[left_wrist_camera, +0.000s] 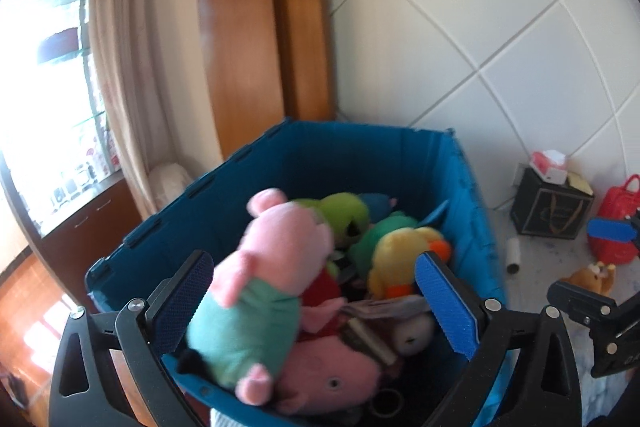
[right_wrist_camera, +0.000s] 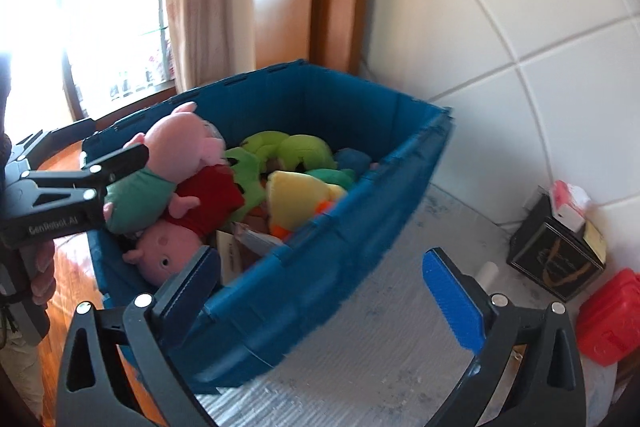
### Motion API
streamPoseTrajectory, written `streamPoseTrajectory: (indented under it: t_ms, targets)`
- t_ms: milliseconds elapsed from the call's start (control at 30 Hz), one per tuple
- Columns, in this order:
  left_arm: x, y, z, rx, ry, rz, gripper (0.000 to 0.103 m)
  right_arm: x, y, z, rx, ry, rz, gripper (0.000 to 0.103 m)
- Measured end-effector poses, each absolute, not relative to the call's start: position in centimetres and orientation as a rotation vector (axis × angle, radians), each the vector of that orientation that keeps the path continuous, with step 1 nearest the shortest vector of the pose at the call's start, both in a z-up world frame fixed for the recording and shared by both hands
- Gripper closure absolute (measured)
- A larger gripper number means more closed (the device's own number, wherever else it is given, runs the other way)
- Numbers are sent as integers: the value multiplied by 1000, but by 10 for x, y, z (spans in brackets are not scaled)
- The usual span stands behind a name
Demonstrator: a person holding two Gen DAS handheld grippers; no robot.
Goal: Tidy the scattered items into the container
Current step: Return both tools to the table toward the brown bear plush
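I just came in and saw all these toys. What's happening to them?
A person with a grabbing tool in each hand is tidying toys into the blue bin. The pink pig in green lies blurred on top of the pile between the left tool's open jaws, apparently just let go. The right tool is open and empty. A red bag and a small brown toy wait outside.

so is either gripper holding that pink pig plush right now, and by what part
Neither. Both the left gripper and right gripper are open; the pink pig plush lies between the left's fingers, unpinched, over the blue bin.
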State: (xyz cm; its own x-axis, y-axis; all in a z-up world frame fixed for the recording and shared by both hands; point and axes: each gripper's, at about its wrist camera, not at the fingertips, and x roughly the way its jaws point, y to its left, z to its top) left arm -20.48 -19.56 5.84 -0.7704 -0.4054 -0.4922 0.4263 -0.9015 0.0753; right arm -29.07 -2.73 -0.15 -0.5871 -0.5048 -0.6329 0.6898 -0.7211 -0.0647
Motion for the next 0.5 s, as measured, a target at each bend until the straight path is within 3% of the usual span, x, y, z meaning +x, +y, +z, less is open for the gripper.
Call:
streamPoseTrajectory:
  t_ms: [267,500]
  targets:
    - [-246,-66,60,721,-32,-2807,1,-309,139,-12,896,272,-2515,0]
    - [-303,69,5,881,-25,-2896,1,-328,317,-46,1066,191,-2667,0]
